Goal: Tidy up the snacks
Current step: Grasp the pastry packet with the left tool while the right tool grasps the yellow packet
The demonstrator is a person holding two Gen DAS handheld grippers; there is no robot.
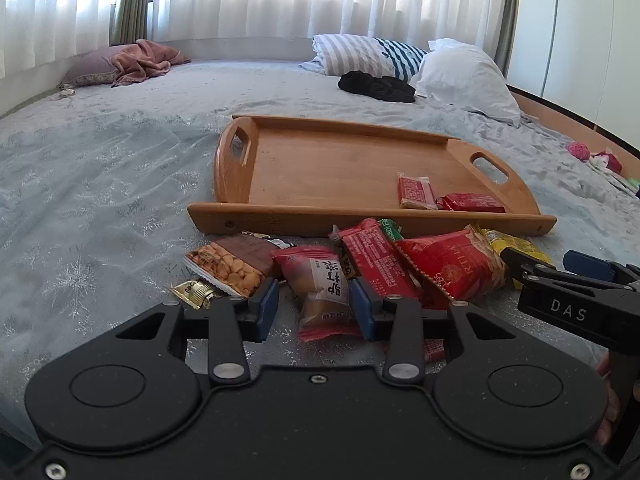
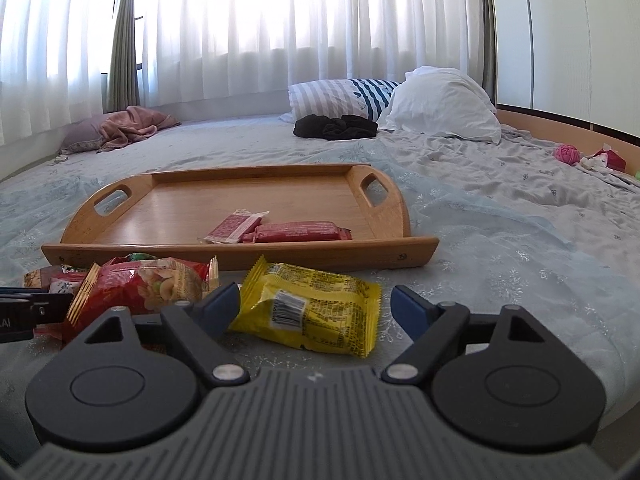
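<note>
My left gripper [image 1: 314, 312] is shut on a red-and-white cake packet [image 1: 320, 280] at the near edge of a snack pile on the bed. Around it lie a peanut packet [image 1: 232, 268], a gold sweet [image 1: 196, 290], a flat red packet [image 1: 376, 260] and a big red bag [image 1: 452, 268]. My right gripper [image 2: 316, 306] stands open astride a yellow packet [image 2: 312, 308]; its left pad [image 2: 224, 304] is at the packet's edge, the right pad is apart. Just beyond the pile is the wooden tray [image 1: 248, 212] [image 2: 240, 252], holding two red bars [image 2: 236, 226] [image 2: 300, 232].
Pillows [image 2: 440, 108] and black clothing [image 2: 336, 126] lie at the bed's far end. A pink cloth [image 2: 132, 124] is at the far left. On the right, a pink ball [image 2: 566, 154] lies by the wooden bed frame [image 2: 560, 124]. Curtains hang behind.
</note>
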